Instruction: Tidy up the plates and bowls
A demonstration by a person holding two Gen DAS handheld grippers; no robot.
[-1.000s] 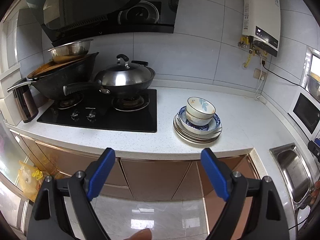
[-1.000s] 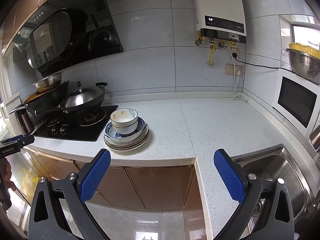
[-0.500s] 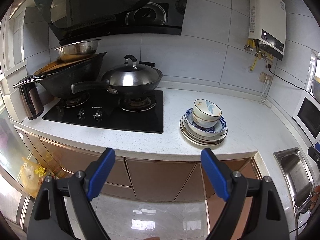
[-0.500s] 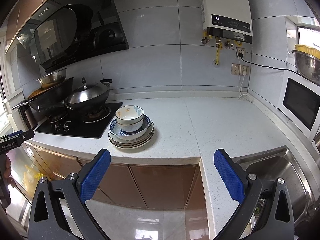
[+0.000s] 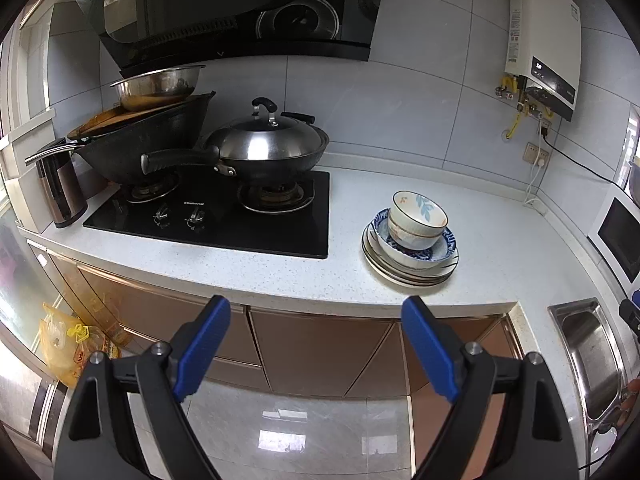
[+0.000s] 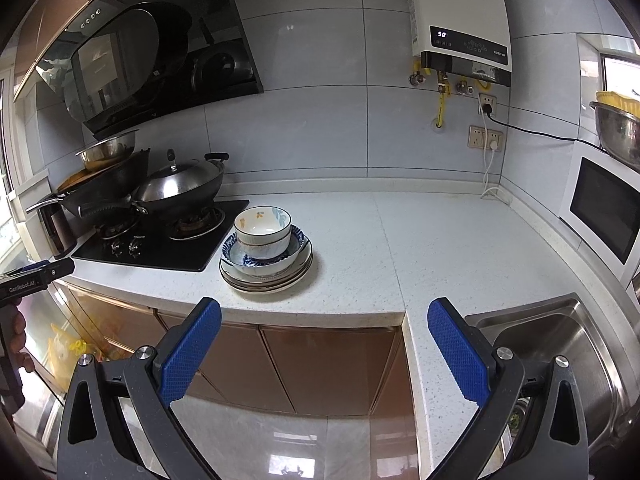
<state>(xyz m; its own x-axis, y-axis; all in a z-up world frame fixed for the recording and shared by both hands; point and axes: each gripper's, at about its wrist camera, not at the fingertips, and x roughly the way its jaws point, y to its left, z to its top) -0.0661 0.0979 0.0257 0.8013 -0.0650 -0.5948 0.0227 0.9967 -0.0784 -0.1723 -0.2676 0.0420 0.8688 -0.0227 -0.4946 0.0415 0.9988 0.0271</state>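
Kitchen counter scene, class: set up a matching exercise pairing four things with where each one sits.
Things:
1. floral bowl
2. lidded wok
3. steel basin
4. microwave

Places:
A. on the black wok at far left
B. against the right wall
C. top of the plate stack
D. on the hob's right burner

Pairs: 1-C, 2-D, 3-A, 4-B

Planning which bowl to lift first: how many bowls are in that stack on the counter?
3 visible: two small white bowls nested on top, and a blue-patterned bowl beneath, on the plates. More may be hidden.
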